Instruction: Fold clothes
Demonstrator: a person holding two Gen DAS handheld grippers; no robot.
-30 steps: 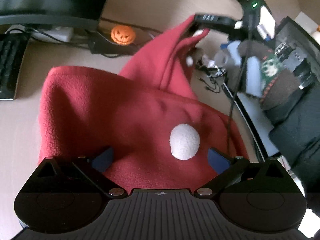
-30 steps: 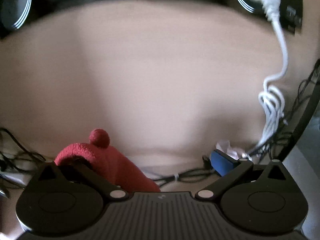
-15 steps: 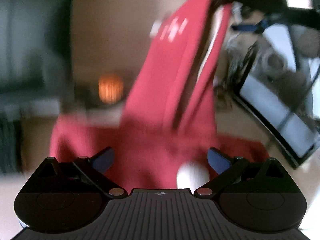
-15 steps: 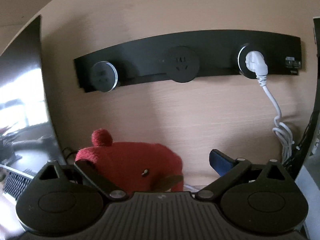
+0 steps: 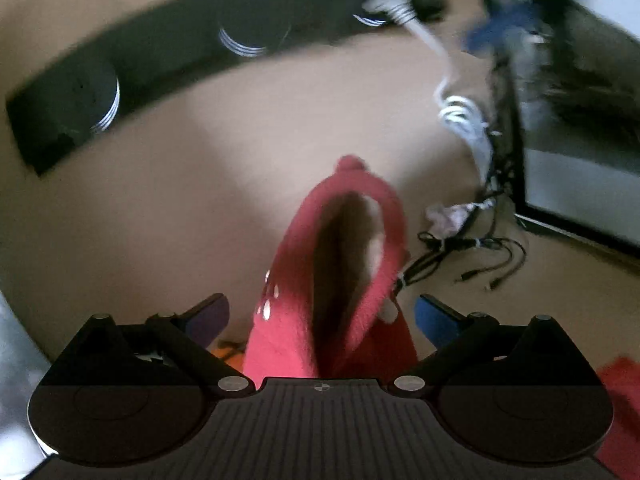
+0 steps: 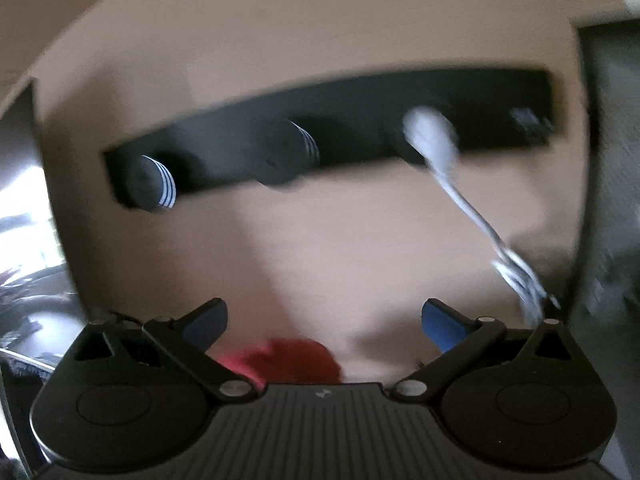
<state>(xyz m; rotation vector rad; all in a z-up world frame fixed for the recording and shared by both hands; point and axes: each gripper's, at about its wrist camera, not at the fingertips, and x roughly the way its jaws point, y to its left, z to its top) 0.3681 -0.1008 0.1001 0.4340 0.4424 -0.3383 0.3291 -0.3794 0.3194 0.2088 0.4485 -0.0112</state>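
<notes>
Holding: nothing; left gripper [image 5: 322, 316] and right gripper [image 6: 324, 320] both spread wide.
Garment [image 5: 320, 280]: red fleece, white dots, looped upright between left fingers; right view shows only a red edge [image 6: 288, 362].
Strip [image 6: 340, 132]: black, three round sockets, one white plug [image 6: 430, 136].
Left view only: tangled black cables [image 5: 472, 248].

Your left gripper [image 5: 322, 314] and right gripper [image 6: 324, 318] look alike: each has a ribbed dark-grey body with a small round mark at its front edge, two black round housings, black linkage arms on silver screws, and blue fingertip pads [image 6: 442, 326].
</notes>
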